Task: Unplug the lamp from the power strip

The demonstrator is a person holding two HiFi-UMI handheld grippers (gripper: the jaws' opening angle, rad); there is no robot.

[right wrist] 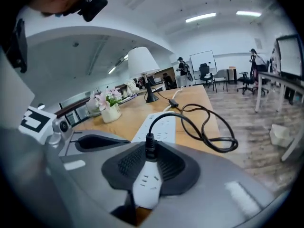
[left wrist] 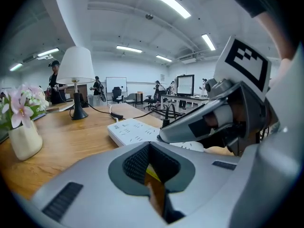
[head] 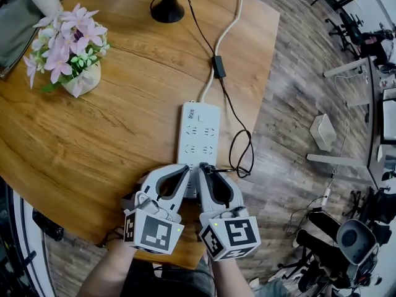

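The white power strip (head: 198, 129) lies on the round wooden table (head: 93, 141), its near end under my two grippers. A black plug (right wrist: 150, 144) stands in the strip's near end, and my right gripper (right wrist: 150, 149) is shut on it, pads against its sides. Its black cord (head: 244, 146) loops to the right, passes an inline switch (head: 219, 65) and runs up to the lamp base (head: 167, 8). My left gripper (head: 184, 167) sits just left of the right gripper (head: 206, 167), tips at the strip's near end; its jaws are shut with nothing between them (left wrist: 149, 145).
A white vase of pink flowers (head: 71, 51) stands at the table's left. The strip's white cable (head: 227, 33) runs toward the far edge. The table's right edge drops to a wooden floor (head: 297, 104) with desks and chairs beyond.
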